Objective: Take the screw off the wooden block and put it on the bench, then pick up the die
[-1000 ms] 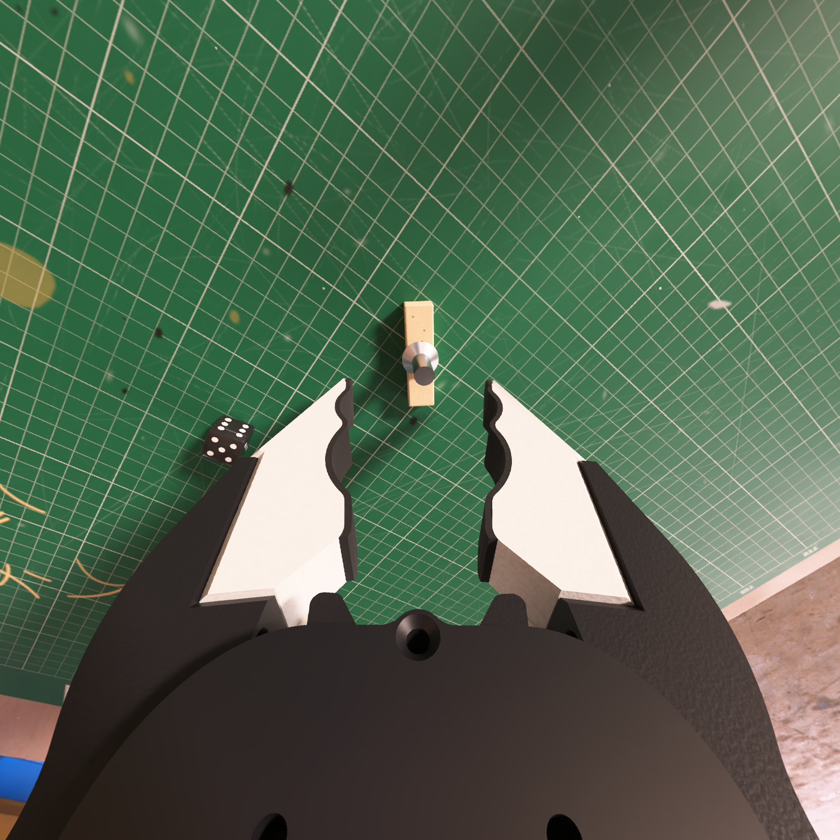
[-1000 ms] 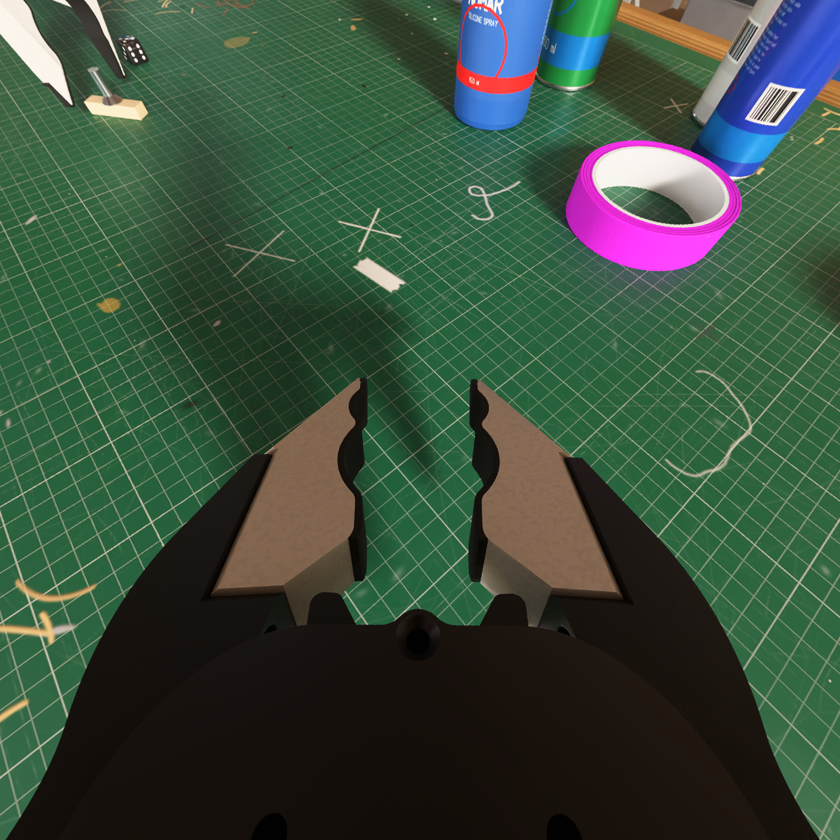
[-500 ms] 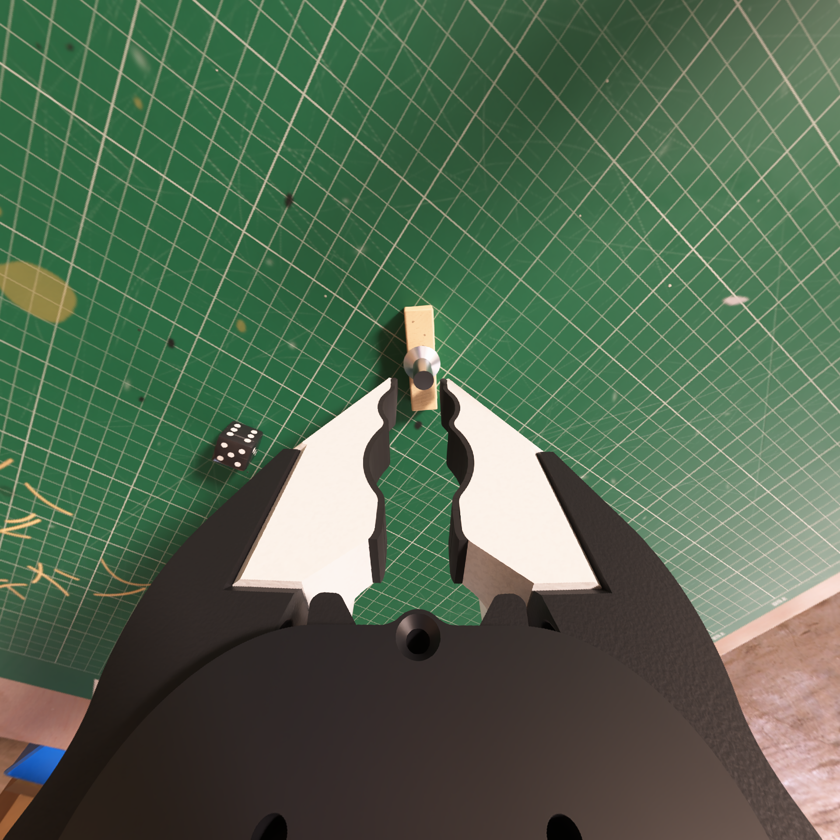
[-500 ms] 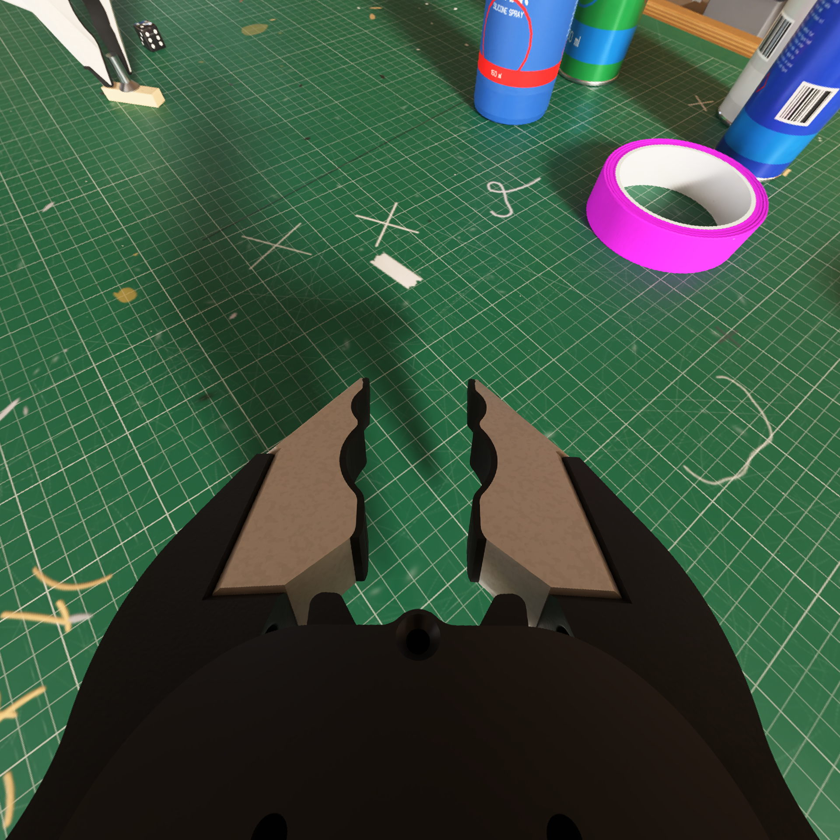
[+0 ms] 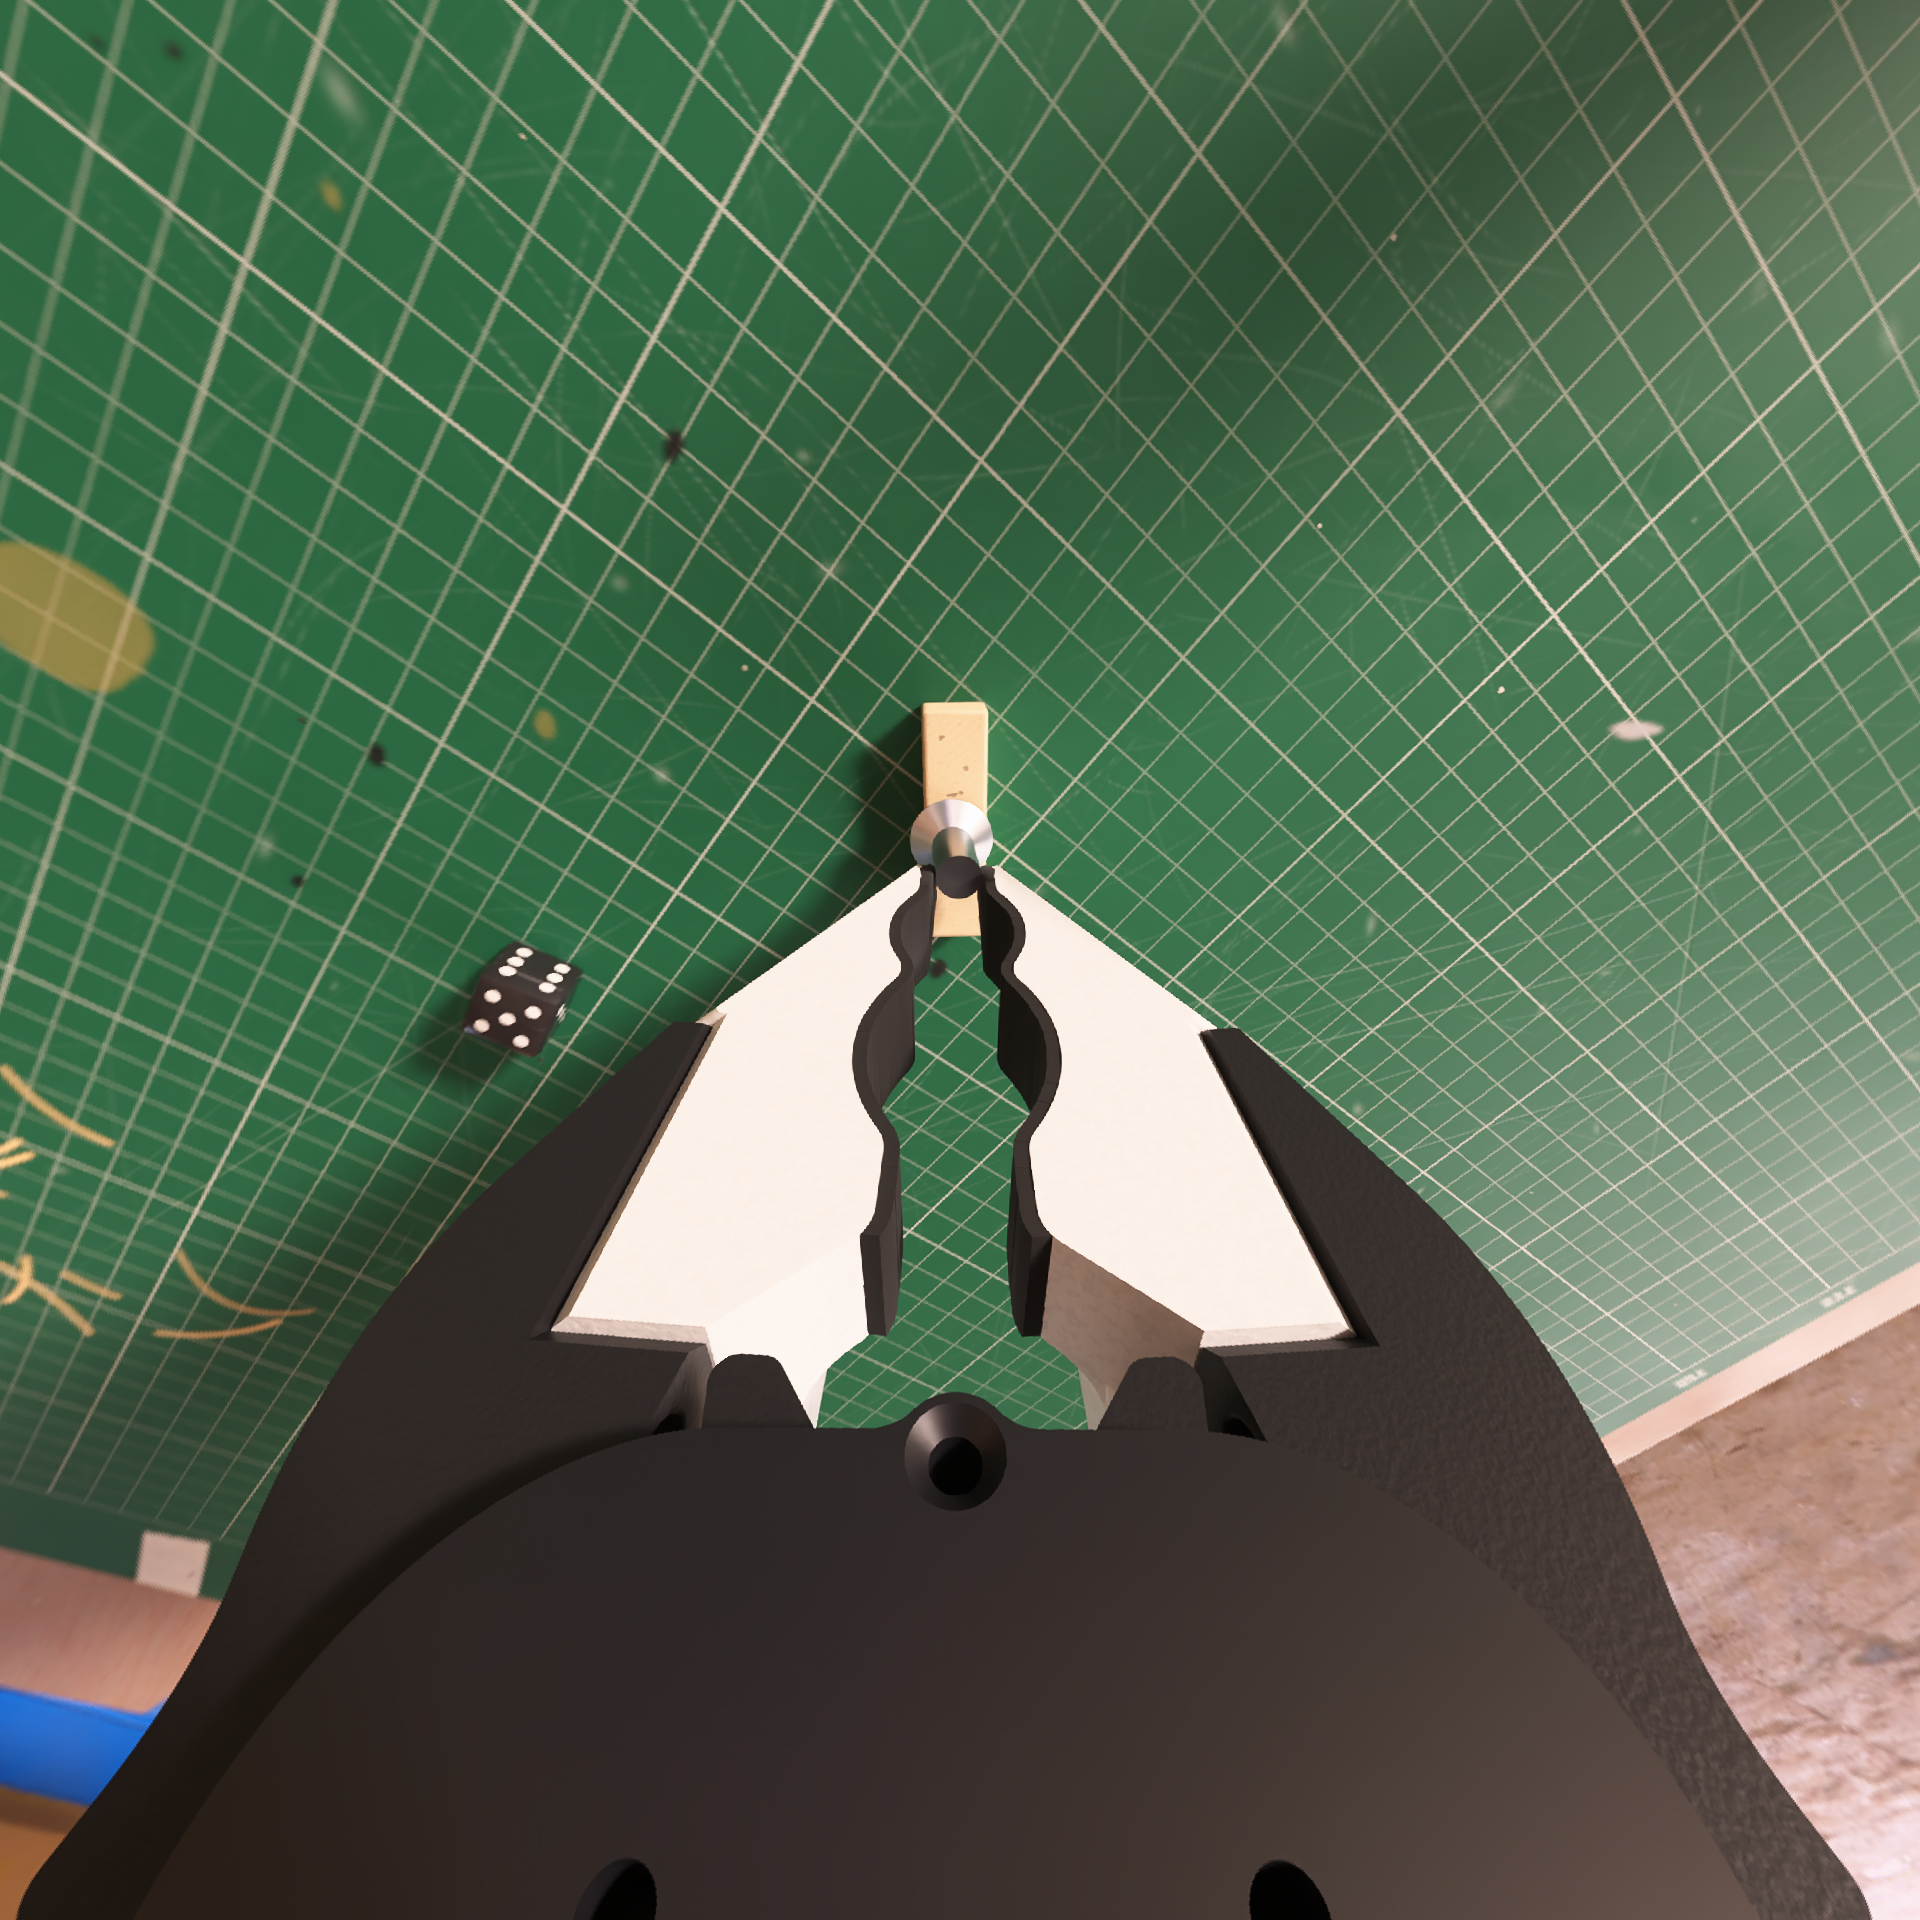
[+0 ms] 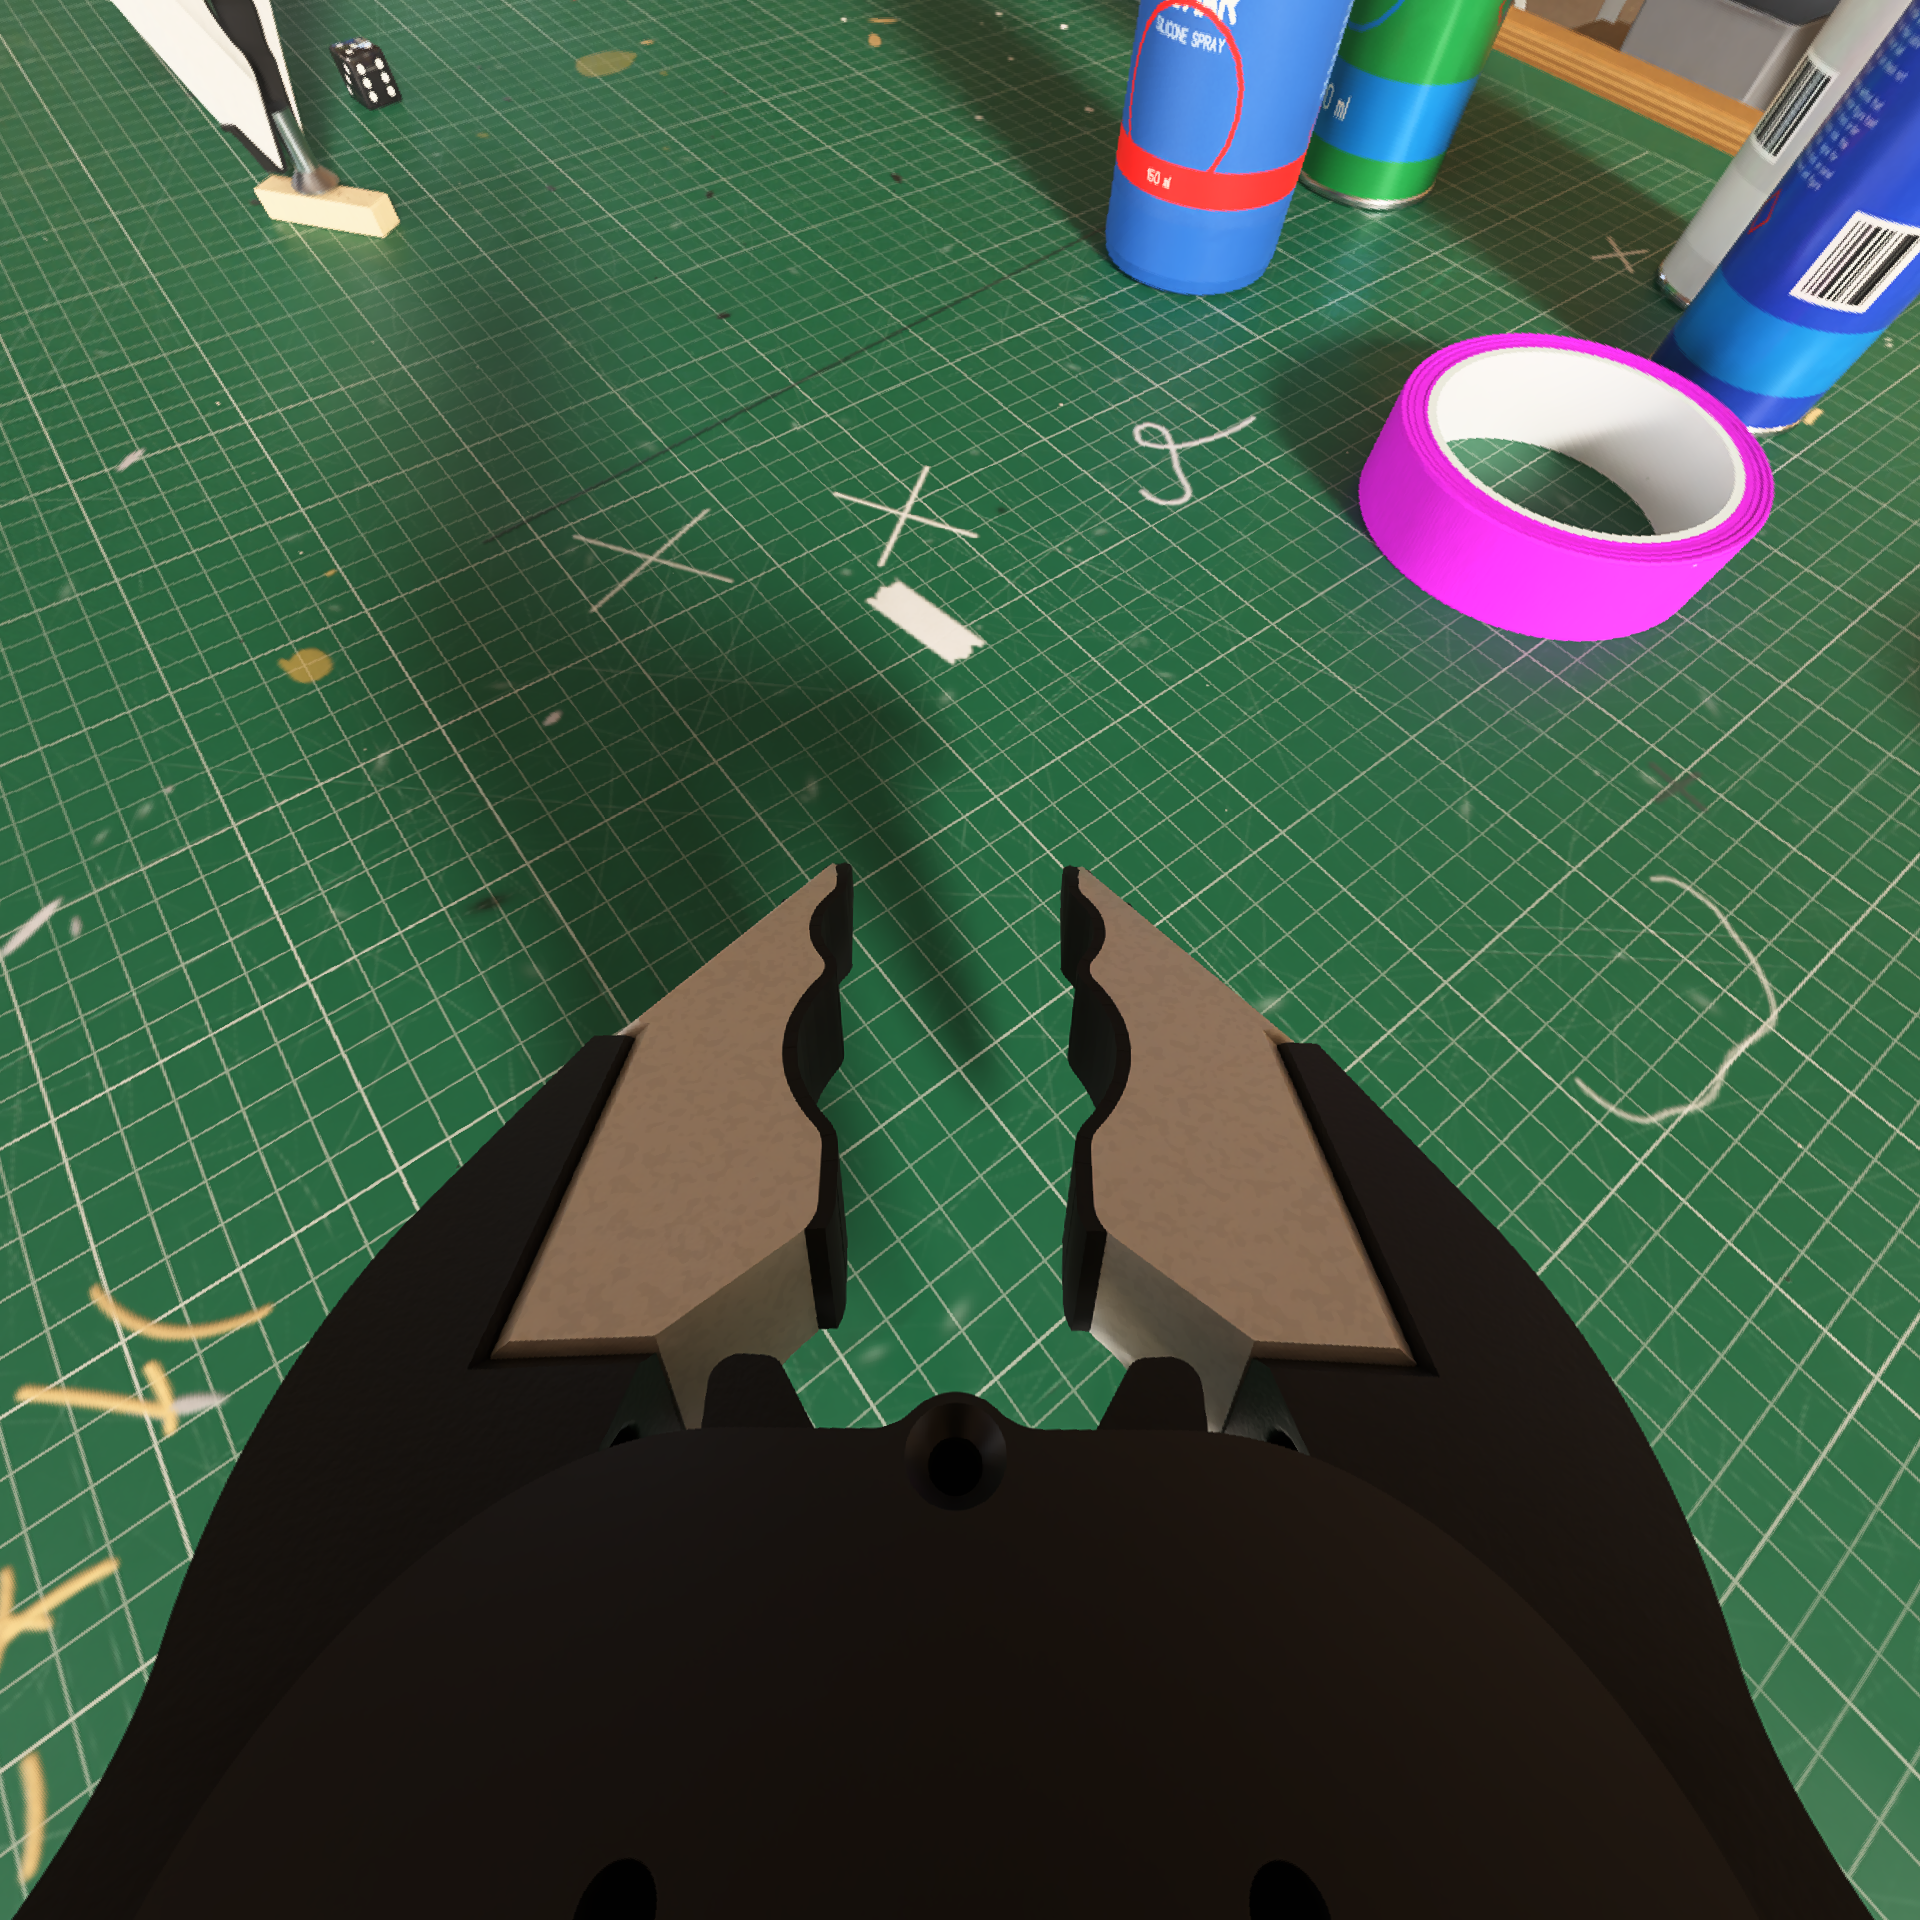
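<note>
A small pale wooden block (image 5: 954,750) lies on the green cutting mat with a metal screw (image 5: 950,837) standing upright in it. My left gripper (image 5: 956,881) is shut on the screw's shaft with its white fingertips, right above the block. A black die (image 5: 522,1000) with white pips lies on the mat to the left of the gripper. The right wrist view shows the block (image 6: 328,208), the screw (image 6: 301,156), the die (image 6: 366,71) and the left gripper's fingers (image 6: 223,73) at the far left. My right gripper (image 6: 956,883) is open and empty above the mat.
A magenta tape roll (image 6: 1564,483) lies at the right. A blue spray can (image 6: 1205,145), a green can (image 6: 1392,104) and another blue can (image 6: 1808,260) stand at the back. The mat's edge (image 5: 1766,1382) and the bare bench (image 5: 1787,1621) are at the lower right.
My left gripper has moved forward to the screw and closed its fingers on the shaft. The right gripper has drifted slightly and stays open.
</note>
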Tool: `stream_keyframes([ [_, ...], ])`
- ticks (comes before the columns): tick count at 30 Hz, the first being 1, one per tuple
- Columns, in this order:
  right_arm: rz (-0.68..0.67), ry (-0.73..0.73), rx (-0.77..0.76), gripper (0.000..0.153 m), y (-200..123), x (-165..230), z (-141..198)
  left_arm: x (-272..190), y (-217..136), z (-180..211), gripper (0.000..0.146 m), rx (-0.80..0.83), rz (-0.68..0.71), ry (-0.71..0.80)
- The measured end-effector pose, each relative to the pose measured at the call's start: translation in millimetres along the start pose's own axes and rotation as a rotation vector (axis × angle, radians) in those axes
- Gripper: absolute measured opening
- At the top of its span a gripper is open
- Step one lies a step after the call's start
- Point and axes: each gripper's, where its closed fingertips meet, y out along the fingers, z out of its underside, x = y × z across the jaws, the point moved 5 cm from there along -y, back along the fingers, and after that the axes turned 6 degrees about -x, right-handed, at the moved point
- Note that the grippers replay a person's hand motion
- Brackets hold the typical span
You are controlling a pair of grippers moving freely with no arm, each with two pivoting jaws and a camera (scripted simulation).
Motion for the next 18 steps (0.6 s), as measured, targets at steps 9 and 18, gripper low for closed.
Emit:
stream_keyframes([
  [9,0.012,-0.004,0.000,0.039,-1,-1,0,-30,-73,-44,0.008,-0.272,-0.190,0.119],
  [18,0.058,0.009,-0.036,0.038,-9,-9,-7,-199,-22,-160,0.008,-0.394,0.014,0.552],
])
